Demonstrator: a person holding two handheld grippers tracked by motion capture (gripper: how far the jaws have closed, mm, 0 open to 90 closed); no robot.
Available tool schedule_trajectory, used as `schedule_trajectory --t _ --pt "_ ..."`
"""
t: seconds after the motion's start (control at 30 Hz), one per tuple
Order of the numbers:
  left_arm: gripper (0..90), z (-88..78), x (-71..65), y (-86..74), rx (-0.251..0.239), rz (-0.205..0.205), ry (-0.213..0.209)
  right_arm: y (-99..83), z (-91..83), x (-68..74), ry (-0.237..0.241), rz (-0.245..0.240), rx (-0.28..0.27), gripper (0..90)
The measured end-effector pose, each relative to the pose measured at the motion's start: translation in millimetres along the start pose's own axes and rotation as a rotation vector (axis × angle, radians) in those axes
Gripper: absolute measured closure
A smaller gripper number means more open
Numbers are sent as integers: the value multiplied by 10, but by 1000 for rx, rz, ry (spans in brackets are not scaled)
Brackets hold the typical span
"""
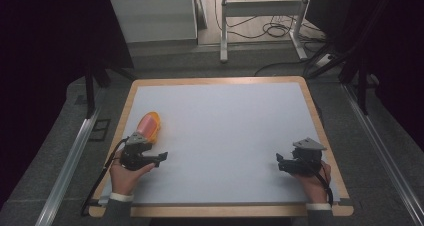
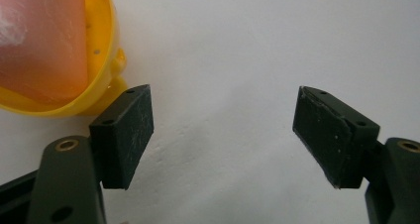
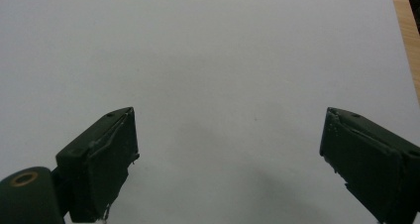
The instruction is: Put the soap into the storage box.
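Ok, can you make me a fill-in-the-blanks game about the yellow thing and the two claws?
1. The yellow dish with the pink block lies nearest the ____ claw.
2. Both claws have their jaws ____.
3. Between the jaws of the right claw there is only the pale ____ mat.
4. The mat lies on a table with a ____ edge.

Missing words: left; open; grey; wooden

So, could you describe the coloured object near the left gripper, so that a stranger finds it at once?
Start at the pale grey mat on the wooden table and follow its left edge. There, just beyond the left gripper, lies a yellow oval dish holding a pinkish-orange block. It is the one brightly coloured thing on the mat.
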State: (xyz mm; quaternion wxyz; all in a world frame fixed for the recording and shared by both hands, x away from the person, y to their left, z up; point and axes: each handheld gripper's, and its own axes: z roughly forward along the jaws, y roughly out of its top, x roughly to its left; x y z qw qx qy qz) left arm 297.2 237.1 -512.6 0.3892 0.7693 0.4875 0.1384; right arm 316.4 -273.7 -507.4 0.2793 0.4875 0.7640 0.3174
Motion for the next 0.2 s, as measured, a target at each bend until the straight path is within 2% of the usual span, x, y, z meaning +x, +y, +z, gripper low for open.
schedule_trajectory --t 0.1,0.2 --pt "242 19 5 6 -15 -9 -17 11 -1 13 12 -1 -4 75" --pt "241 31 13 1 -4 1 -3 15 5 40 15 -9 -7 75"
